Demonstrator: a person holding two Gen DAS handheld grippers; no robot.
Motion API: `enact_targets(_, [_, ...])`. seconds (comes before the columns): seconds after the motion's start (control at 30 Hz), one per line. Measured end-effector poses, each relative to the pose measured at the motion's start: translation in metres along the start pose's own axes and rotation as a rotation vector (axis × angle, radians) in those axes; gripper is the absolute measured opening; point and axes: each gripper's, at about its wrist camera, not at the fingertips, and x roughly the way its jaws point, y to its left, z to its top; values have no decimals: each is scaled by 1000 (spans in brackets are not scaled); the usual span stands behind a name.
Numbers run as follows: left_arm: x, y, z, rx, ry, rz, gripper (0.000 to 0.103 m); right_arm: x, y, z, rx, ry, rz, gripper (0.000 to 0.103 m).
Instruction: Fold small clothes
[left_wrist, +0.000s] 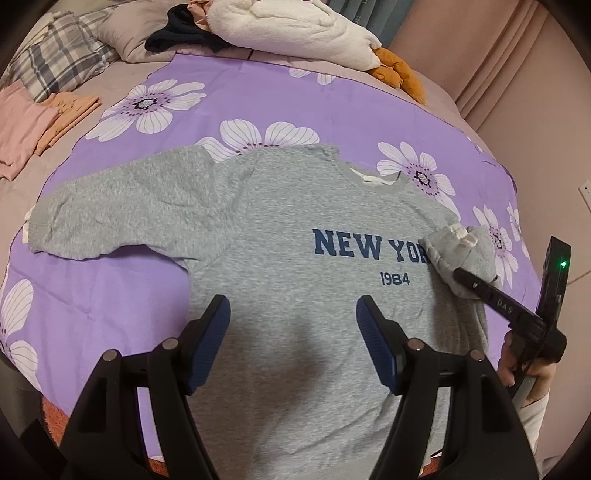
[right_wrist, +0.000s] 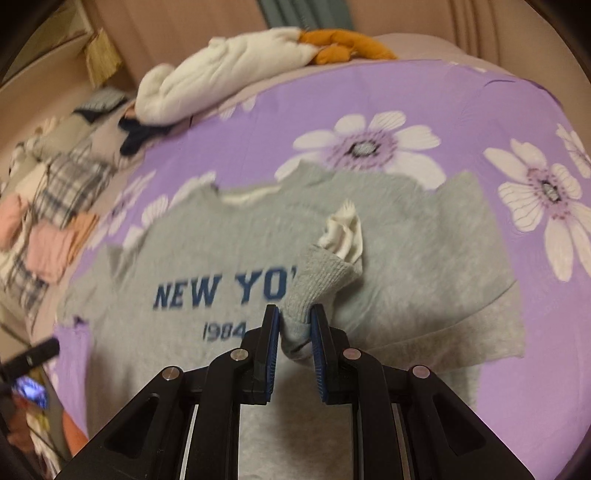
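Left gripper (left_wrist: 293, 317) hovers over sweatshirt (left_wrist: 280, 258) belly, fingers spread, holding nothing. Sweatshirt lies face up on purple sheet (left_wrist: 147, 280) on the bed. Right gripper (right_wrist: 294, 325), fingers pinching the cuff (right_wrist: 314, 284), holds that sleeve across the lettering. Risk: thin pinch slips, sleeve flops crooked; dragging could bunch the body. No containers visible.

Both grippers are matte black with ribbed blue pads (left_wrist: 207, 332) and silver pivot pins (right_wrist: 239, 354); the right gripper (left_wrist: 466, 280) (at 3 o'clock) carries a green light, above bare skin and a white sleeve (left_wrist: 532, 413).
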Motion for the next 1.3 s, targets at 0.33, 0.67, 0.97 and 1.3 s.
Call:
enact_targets(0.33, [9,-20,7,52,14,-60,76,-43,10,7,-72,-102,-25,30])
enact_targets(0.67, [78,-90,25,111,116,-265,77,-52,-61,-14,196,-95,-184,47])
enact_targets(0.97, [163,-138,17,124,246,-323,72,-62,-93,-34,312,-96,-237,71])
enact_targets(1.3, [153,-152,23,156,175,-309,19,-58,-106,-42,384,-96,-204,71])
